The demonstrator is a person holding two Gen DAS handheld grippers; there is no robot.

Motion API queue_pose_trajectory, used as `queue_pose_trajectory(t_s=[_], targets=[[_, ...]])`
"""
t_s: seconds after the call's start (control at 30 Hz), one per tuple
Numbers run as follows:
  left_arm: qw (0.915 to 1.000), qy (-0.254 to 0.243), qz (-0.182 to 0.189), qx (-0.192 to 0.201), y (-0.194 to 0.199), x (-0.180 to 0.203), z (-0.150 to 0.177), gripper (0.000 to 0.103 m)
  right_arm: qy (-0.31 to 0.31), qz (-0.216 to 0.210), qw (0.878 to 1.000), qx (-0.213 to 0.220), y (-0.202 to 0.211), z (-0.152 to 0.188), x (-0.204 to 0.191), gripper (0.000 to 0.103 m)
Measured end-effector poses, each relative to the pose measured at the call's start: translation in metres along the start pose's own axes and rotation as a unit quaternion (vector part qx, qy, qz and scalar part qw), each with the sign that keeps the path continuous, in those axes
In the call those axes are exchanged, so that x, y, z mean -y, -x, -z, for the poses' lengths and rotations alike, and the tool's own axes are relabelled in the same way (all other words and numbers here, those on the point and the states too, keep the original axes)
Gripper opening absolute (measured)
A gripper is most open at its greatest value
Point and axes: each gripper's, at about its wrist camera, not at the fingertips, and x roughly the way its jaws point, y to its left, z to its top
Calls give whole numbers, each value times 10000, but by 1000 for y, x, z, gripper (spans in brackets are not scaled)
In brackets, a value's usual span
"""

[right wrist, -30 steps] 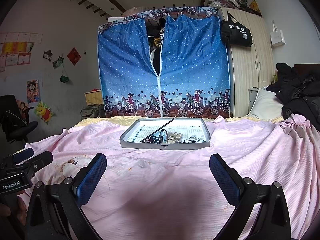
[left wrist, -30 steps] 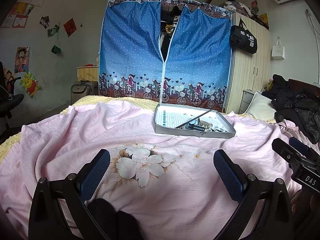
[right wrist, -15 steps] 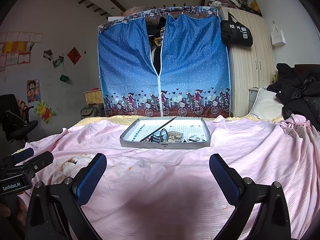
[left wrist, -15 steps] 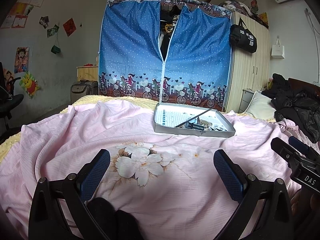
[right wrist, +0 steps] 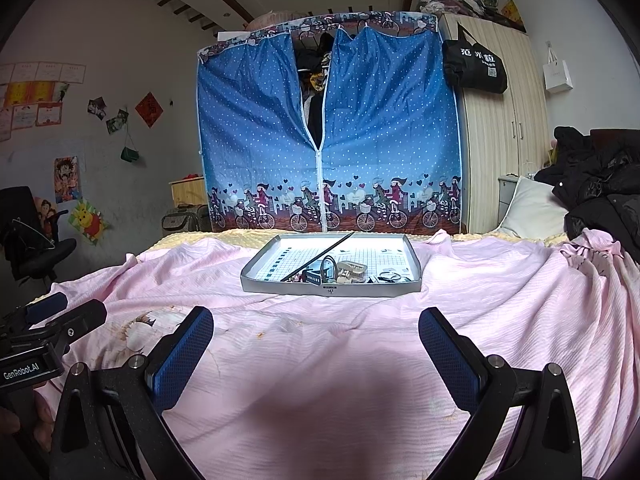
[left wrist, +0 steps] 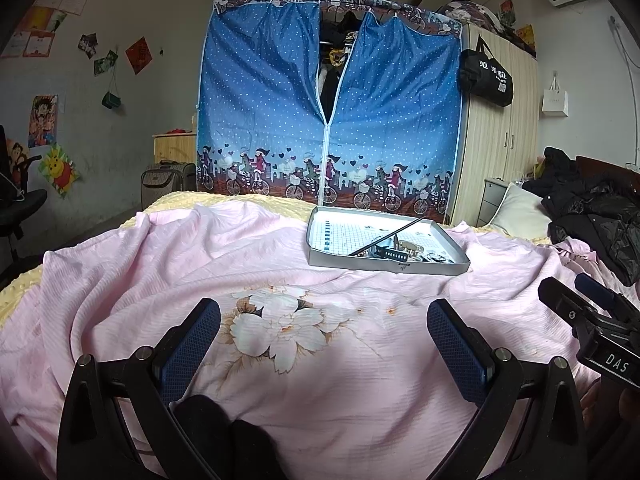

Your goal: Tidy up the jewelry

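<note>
A shallow grey tray (right wrist: 332,290) (left wrist: 316,240) lies on the pink bedspread, far ahead of both grippers. In it lie a long thin black stick (right wrist: 320,256) (left wrist: 390,236), a dark comb-like piece (right wrist: 313,278) (left wrist: 394,255), a ring-shaped piece (right wrist: 329,267), a gold-coloured clasp (right wrist: 352,271) (left wrist: 408,245) and small dark bits (right wrist: 388,278) at the right. My left gripper (left wrist: 323,326) is open and empty above the flower print. My right gripper (right wrist: 316,332) is open and empty too, low over the bedspread. Each gripper shows at the other view's edge.
The pink bedspread (right wrist: 500,300) covers the bed, with a flower print (left wrist: 280,328) at the left. A white pillow (right wrist: 532,212) and a heap of black coats (right wrist: 604,188) lie at the right. A blue fabric wardrobe (right wrist: 328,140) and a wooden cupboard (right wrist: 500,132) stand behind.
Both grippers have edged a little nearer the tray and stay open. Nothing in the tray has moved.
</note>
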Motion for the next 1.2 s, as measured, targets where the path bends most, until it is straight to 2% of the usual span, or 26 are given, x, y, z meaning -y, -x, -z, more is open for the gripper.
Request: queue_pose_trajectory(t_s=[0.97,1.0,1.1,1.2], targets=[[10000,2,-8,0,0,0,0,101,20,-15,10000,-29,0,1,-1,103],[10000,12,-57,10,1,0,0,101,21,-15,10000,-32,1,2,-1,103],[9981,64,-592,141,6,0,-3,101,19,-10,10000,-32,1,1,-1,103],[9952,100,-966,143,6,-2,-4,101,21,-14,10000,-30,0,1,-1,103]])
